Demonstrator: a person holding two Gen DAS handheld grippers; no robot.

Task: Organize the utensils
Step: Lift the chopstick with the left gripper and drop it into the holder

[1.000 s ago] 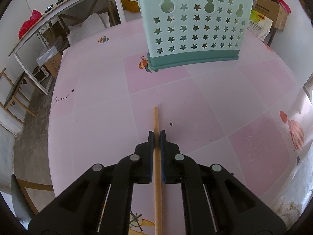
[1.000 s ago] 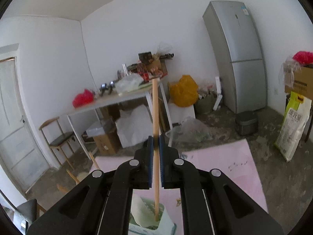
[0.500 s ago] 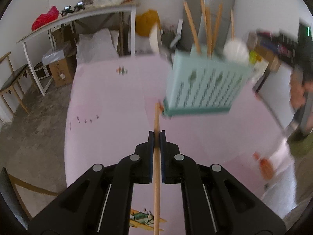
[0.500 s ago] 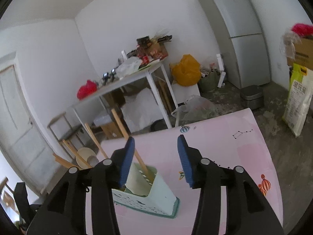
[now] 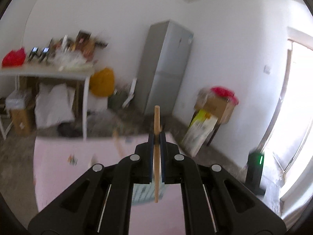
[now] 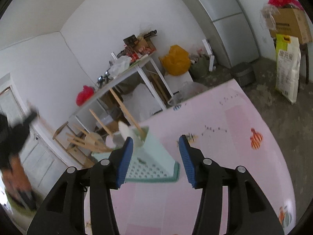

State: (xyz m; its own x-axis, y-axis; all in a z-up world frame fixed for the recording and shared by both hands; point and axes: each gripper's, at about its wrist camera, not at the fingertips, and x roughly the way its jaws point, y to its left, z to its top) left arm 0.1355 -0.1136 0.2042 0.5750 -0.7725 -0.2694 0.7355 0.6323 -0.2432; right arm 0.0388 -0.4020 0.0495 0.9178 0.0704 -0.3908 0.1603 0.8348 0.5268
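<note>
Left gripper (image 5: pixel 156 143) went from aimed at the counter to aimed across the room, chopstick (image 5: pixel 156 152) coming with it; right gripper (image 6: pixel 155 154) let go of its stick, which now sits in the caddy.

Left gripper: pressed together, pinching the chopstick. Stick runs upright between the pads, top end past the fingertips at 12 o'clock, bottom end hanging free over the caddy (image 5: pixel 144 192). Left view is motion-blurred, so only a sliver of the caddy shows behind the fingers.

Right gripper: spread, nothing between the pads, which frame the caddy (image 6: pixel 154 164) without touching it.

Caddy: mint green, perforated wall, darker green base, standing on the pink counter (image 6: pixel 225 156).
- Near compartment: one chopstick (image 6: pixel 127 111) leaning toward 11 o'clock, beside something white (image 6: pixel 125 130) I can't identify.
- Far side: another chopstick (image 6: pixel 101 122) and several more sticks (image 6: pixel 86 141) fanned toward 9–10 o'clock, plus a pale round spoon-like head (image 6: pixel 92 138). Can't tell which compartment each sits in.

Person's blurred hand (image 6: pixel 13 168) at 9 o'clock in the right view.
</note>
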